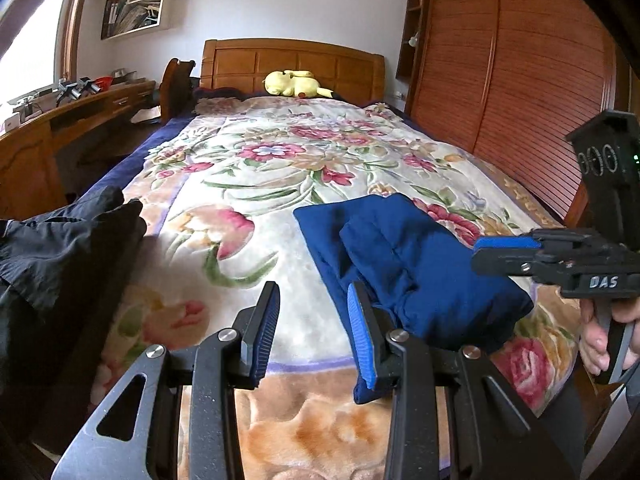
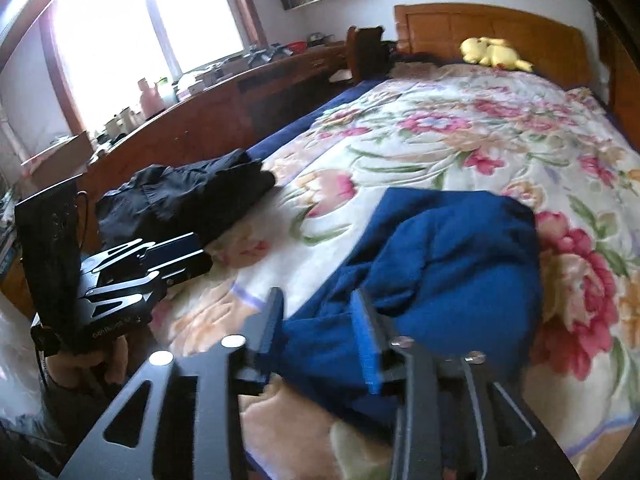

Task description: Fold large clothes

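Blue garment (image 1: 412,264) lay folded near the bed's foot, on the floral blanket (image 1: 256,176). Both the left gripper (image 1: 314,328) and right gripper (image 2: 320,328) stood partly open, empty. Best next: take the black clothes (image 2: 188,196) (unfolded) by two corners.

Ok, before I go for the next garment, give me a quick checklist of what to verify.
1. Left gripper free: ok, jaws apart, nothing between them.
2. Right gripper free: ok, jaws apart above the bundle, pads not pressing on cloth.
3. Blue garment folded: ok, a compact bundle on the floral blanket.
4. Black garment ready to pick up: not ok, crumpled at the blanket's edge near the desk.
5. Folding space: ok, the blanket's middle is bare.
6. Yellow plush toy out of the way: ok, up by the headboard.
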Demonstrator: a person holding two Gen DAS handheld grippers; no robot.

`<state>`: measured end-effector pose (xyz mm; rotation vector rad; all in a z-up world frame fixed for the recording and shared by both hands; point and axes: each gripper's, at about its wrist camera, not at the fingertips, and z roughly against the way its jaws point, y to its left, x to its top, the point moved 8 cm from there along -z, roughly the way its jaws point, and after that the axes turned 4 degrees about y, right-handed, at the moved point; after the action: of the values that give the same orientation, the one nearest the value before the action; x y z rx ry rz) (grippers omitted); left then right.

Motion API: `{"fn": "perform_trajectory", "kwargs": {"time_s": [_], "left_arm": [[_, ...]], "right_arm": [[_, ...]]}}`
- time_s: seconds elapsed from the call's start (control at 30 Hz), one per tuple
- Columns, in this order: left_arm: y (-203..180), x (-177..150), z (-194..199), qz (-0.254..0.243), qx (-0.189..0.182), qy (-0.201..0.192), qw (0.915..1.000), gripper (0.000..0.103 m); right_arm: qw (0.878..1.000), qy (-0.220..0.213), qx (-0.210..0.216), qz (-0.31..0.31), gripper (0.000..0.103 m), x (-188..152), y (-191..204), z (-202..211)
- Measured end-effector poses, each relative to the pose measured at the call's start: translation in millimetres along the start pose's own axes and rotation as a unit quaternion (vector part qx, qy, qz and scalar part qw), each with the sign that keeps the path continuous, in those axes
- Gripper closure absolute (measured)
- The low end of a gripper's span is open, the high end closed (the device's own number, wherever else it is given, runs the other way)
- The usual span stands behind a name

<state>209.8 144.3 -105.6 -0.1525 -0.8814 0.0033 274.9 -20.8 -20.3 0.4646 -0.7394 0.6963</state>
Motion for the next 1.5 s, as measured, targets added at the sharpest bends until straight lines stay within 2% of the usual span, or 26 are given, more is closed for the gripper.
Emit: {"fn": "perform_trajectory", "kwargs": {"time_s": [0.07, 0.13, 0.3, 0.43, 0.5, 0.67, 0.83, 0.9, 0.93, 1.0, 1.13, 1.27, 1.4, 1.5], "left_arm": [[-3.9, -0.7, 0.6, -0.004, -0.007, 0.001, 1.0000, 0.067], [-12.1, -0.5, -0.6, -0.008, -0.022, 0.002, 0.9997, 0.067], [-39.6, -2.5, 0.0, -0.025, -0.060, 0.008, 0.9979, 0.067], [-60.0, -11.4, -9.6, -0.042, -0.082, 0.028, 0.9953, 0.067], [-66.4, -17.4, -17.5, -0.048, -0.079, 0.040, 0.9949, 0.067], [-69.9, -29.2, -35.2, -0.036, -0.087, 0.070, 0.9931, 0.067], [-72.9, -33.7, -41.0, -0.029, -0.100, 0.080, 0.9913, 0.067], [-74.4, -34.7, -43.5, -0.026, -0.111, 0.086, 0.9898, 0.067], [-75.4, -35.8, -44.6, -0.026, -0.116, 0.091, 0.9888, 0.069], [-80.2, -38.4, -45.3, -0.032, -0.132, 0.099, 0.9858, 0.081], [-89.6, -42.5, -41.7, -0.064, -0.124, 0.098, 0.9854, 0.092], [-87.0, -38.6, -35.3, -0.074, -0.104, 0.084, 0.9882, 0.096], [-69.4, -32.1, -28.0, -0.069, -0.079, 0.072, 0.9918, 0.096], [-56.8, -36.8, -31.4, -0.073, -0.058, 0.077, 0.9927, 0.096]], "right_arm": [[1.000, -0.007, -0.019, 0.003, 0.061, -5.0, -4.5, 15.4], [0.998, -0.009, -0.066, 0.012, 0.061, -12.3, -8.6, 24.5], [0.993, 0.004, -0.121, 0.006, 0.061, -40.3, -24.1, 27.3], [0.991, 0.009, -0.131, -0.005, 0.061, -62.8, -24.8, 30.9], [0.991, 0.013, -0.131, -0.006, 0.061, -74.7, -22.9, 32.2], [0.992, 0.028, -0.120, -0.007, 0.061, -91.1, -24.4, 49.3], [0.989, 0.045, -0.142, -0.009, 0.061, -97.7, -36.4, 32.8], [0.985, 0.049, -0.164, 0.003, 0.059, -97.5, -43.6, 26.6], [0.983, 0.048, -0.177, 0.011, 0.058, -97.2, -46.6, 25.4], [0.979, 0.056, -0.194, 0.023, 0.058, -100.4, -50.1, 22.4], [0.982, 0.076, -0.176, 0.001, 0.058, -106.6, -54.4, 22.4], [0.986, 0.065, -0.154, -0.022, 0.058, -104.7, -49.1, 36.5], [0.991, 0.025, -0.127, -0.007, 0.058, -85.9, -27.1, 67.8], [0.990, -0.004, -0.135, 0.032, 0.058, -63.3, -13.7, 81.3]]}}
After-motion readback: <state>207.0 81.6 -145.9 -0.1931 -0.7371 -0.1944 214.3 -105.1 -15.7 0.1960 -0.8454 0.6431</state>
